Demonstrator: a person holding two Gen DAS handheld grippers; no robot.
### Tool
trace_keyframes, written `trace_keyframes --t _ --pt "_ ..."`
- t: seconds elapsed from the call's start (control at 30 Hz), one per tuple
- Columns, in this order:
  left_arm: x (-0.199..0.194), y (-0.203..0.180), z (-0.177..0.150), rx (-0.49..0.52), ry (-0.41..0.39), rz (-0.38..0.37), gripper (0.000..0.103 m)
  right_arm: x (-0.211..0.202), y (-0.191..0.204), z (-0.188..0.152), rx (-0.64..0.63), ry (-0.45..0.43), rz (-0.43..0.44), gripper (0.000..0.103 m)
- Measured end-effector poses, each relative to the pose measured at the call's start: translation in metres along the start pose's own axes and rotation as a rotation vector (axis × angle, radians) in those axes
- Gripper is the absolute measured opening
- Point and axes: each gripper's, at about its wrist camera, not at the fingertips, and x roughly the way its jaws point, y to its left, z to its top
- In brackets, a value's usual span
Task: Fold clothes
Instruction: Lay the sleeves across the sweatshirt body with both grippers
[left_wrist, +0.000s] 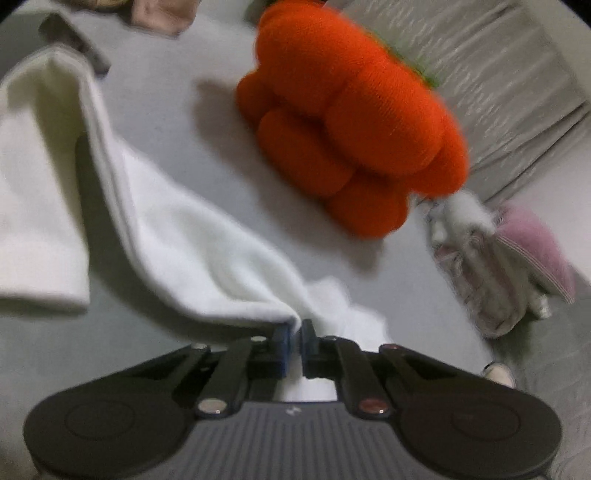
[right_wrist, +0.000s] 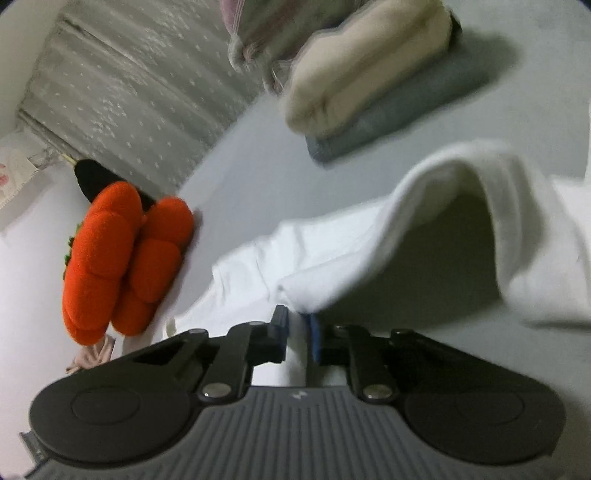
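A white garment (left_wrist: 155, 229) lies across the pale bed surface (left_wrist: 177, 110), one part draped up to the far left. My left gripper (left_wrist: 294, 332) is shut on a bunched edge of this garment, the fabric pinched between its blue pads. In the right wrist view the same white garment (right_wrist: 424, 240) arches up into a raised fold at the right. My right gripper (right_wrist: 298, 325) is shut on its near edge, with white cloth squeezed between the blue pads.
An orange pumpkin-shaped plush (left_wrist: 354, 125) (right_wrist: 118, 266) sits on the bed near a grey patterned headboard (right_wrist: 140, 92). A pink and white bundle of clothes (left_wrist: 498, 258) lies at the right. A cream garment on a grey folded one (right_wrist: 369, 85) rests at the back.
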Motion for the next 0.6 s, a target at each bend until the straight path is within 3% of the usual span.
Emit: trace_keyframes --t 0.1,0.27,0.33,0.4,0.43,0.47,0.5,0.6 --pt "0.001 -0.003 0.001 0.049 -0.011 0.020 0.006 -0.008 0.011 0.005 -0.095 -0.057 -0.012 0.010" --pt "0.011 -0.004 -0.005 0.104 0.034 0.087 0.009 -0.003 0.010 0.002 -0.147 -0.019 -0.035 0.012" --pt "0.010 -0.003 -0.007 0.110 0.058 0.102 0.020 -0.002 0.009 0.002 -0.149 0.000 -0.059 0.019" --pt "0.004 -0.002 -0.010 0.127 0.081 0.108 0.038 -0.007 0.006 0.002 -0.145 0.002 -0.080 0.022" --pt "0.001 -0.002 -0.012 0.136 0.093 0.111 0.039 -0.011 0.002 0.001 -0.127 0.010 -0.083 0.027" --pt "-0.002 -0.001 -0.013 0.153 0.112 0.114 0.039 -0.015 -0.001 -0.001 -0.101 0.018 -0.087 0.043" --pt "-0.007 0.000 -0.015 0.169 0.129 0.113 0.039 -0.020 -0.005 -0.002 -0.074 0.031 -0.089 0.052" --pt "-0.022 0.006 -0.020 0.201 0.180 0.109 0.040 -0.037 -0.011 -0.005 -0.046 0.080 -0.096 0.052"
